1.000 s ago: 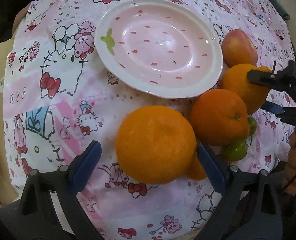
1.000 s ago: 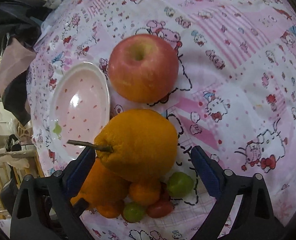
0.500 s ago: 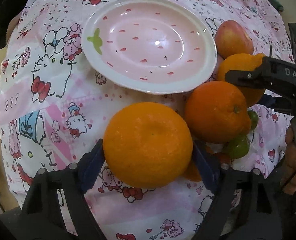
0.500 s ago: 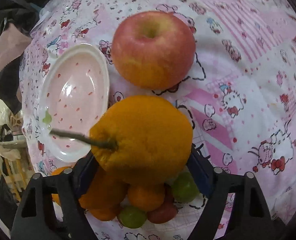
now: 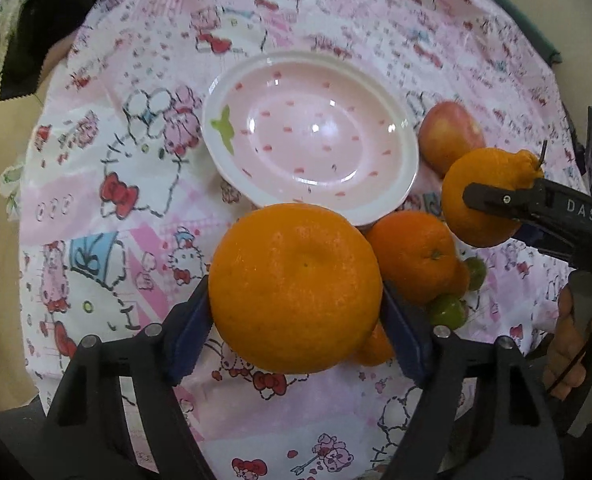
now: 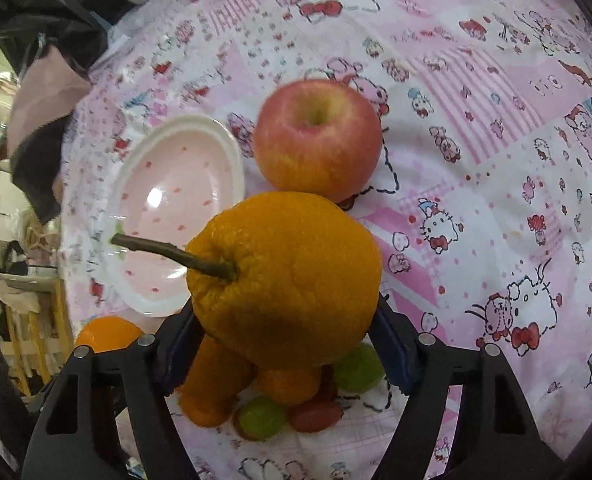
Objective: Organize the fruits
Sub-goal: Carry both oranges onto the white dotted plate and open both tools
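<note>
Moved: both grippers have just been closing, each now clamped on a fruit and raised off the cloth; a second ago jaws were wide, fruit on the table.
Left gripper (image 5: 296, 308): blue pads pressed on both sides of a round orange (image 5: 296, 288), held clear of the tablecloth (image 5: 96, 208).
Right gripper (image 6: 286, 334): pads squeezing a knobby stemmed orange (image 6: 288, 276); stem points toward the plate.
Plate (image 5: 411, 168): pink, strawberry-print, nothing in it, just beyond the left-held orange.
Apple (image 6: 315, 140): on the cloth right of the plate, just beyond the right-held fruit.
Pile: mandarin (image 5: 411, 256), small orange (image 6: 288, 384), green tomatoes (image 6: 357, 368), red tomato (image 6: 315, 416), bunched on the cloth under the grippers.
Hand (image 5: 571, 344): person's fingers on the right gripper handle, seen from the left wrist.
</note>
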`<act>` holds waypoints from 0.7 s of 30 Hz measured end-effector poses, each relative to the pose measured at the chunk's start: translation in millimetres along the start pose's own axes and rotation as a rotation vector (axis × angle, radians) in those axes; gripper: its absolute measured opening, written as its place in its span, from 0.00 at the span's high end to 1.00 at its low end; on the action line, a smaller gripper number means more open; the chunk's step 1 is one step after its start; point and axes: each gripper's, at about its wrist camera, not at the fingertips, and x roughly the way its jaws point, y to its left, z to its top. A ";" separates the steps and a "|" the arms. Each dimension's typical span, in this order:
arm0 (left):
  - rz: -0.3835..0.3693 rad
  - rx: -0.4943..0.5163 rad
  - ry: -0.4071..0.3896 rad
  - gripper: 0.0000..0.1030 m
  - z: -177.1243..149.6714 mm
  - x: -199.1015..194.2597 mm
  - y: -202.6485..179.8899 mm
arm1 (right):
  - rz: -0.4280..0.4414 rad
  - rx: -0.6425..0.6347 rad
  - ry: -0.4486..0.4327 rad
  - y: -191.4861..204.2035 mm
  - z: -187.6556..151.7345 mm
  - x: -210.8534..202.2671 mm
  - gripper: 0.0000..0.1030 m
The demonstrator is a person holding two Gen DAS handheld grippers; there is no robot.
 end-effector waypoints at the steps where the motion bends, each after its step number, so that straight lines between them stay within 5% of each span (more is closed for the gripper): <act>1: 0.000 0.000 -0.022 0.27 -0.8 -6.5 1.8 | 0.006 -0.002 -0.010 1.8 0.1 -4.5 0.24; 7: 0.024 -0.021 -0.082 0.27 1.8 -27.8 16.5 | 0.057 -0.029 -0.050 16.5 0.8 -22.7 0.24; 21: 0.040 0.074 -0.060 0.27 66.5 -12.1 7.4 | 0.126 -0.129 -0.068 59.9 49.2 -7.5 0.24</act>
